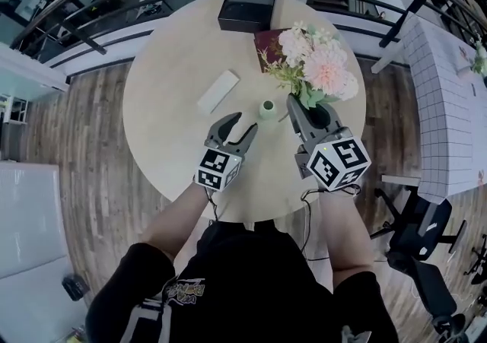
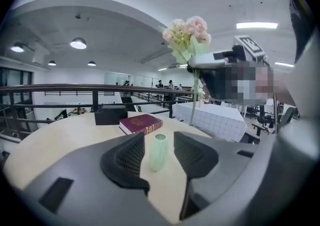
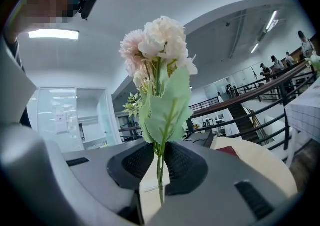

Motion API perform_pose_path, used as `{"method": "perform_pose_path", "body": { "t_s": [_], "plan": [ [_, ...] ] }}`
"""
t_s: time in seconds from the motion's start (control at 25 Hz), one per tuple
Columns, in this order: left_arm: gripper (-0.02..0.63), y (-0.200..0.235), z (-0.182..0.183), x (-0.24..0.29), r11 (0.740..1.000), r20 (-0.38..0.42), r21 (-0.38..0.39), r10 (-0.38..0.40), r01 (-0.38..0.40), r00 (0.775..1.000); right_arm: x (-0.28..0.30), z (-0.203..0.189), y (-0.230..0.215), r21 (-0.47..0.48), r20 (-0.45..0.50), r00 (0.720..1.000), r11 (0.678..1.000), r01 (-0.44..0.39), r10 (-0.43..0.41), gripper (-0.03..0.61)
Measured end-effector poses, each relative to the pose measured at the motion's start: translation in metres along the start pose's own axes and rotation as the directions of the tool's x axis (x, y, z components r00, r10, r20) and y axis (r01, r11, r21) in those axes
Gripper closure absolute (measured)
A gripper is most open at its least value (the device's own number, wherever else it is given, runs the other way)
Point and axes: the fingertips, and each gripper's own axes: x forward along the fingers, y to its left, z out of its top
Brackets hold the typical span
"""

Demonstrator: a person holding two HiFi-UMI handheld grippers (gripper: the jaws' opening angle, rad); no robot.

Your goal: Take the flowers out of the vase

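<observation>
While the right tool pinches the pink-and-cream artificial flowers by their thin stems, the bunch sits upper right of centre, clear of the small pale-green ribbed vase mid-frame on the round beige counter | left tool spread, empty, just short of the vase | advice: grip firm, stems upright, swing wide of the vase, lay them on bare counter.

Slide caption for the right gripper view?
Right hand-held gripper holds the flowers by the stem, blooms upright above its jaws.

No lettering is legible anywhere; the gold mark on the red book is too small.
</observation>
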Motion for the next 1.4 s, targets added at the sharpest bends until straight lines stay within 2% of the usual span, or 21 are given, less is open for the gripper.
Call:
{"method": "perform_pose_path", "body": {
  "t_s": [0.12,0.2,0.44,0.72,0.84,1.12,1.4],
  "plan": [
    [0.571,-0.005,0.008,-0.029,0.996,-0.017,-0.078,0.03,-0.032,0.999,-0.016,-0.005,0.006,0.017,-0.011,1.0,1.0,-0.014,0.014,0.506],
    [0.603,-0.012,0.015,-0.048,0.992,-0.021,-0.118,0.033,-0.035,0.999,-0.026,-0.009,0.014,0.021,-0.022,0.999,0.999,-0.025,0.026,0.506],
    [0.606,-0.046,0.036,-0.105,0.988,0.013,-0.155,0.021,-0.019,1.0,-0.059,-0.024,0.049,0.05,-0.053,0.997,0.998,-0.046,0.049,0.506],
    [0.606,-0.057,0.031,-0.169,0.975,0.021,-0.214,-0.055,0.058,0.998,-0.08,-0.026,0.116,0.012,-0.041,0.998,0.999,-0.036,0.037,0.506],
    [0.606,-0.049,0.034,-0.197,0.969,0.03,-0.231,-0.089,0.093,0.996,-0.083,-0.026,0.147,0.013,-0.03,0.999,1.0,-0.011,0.011,0.506],
    [0.606,-0.049,0.009,-0.255,0.966,0.004,-0.177,-0.19,0.188,0.982,-0.104,-0.069,0.208,0.074,-0.017,0.995,0.993,0.096,-0.095,0.506],
    [0.606,-0.05,-0.018,-0.303,0.948,-0.012,-0.18,-0.271,0.264,0.963,-0.119,-0.113,0.273,0.114,-0.043,0.987,0.981,0.156,-0.152,0.506]
  ]
}}
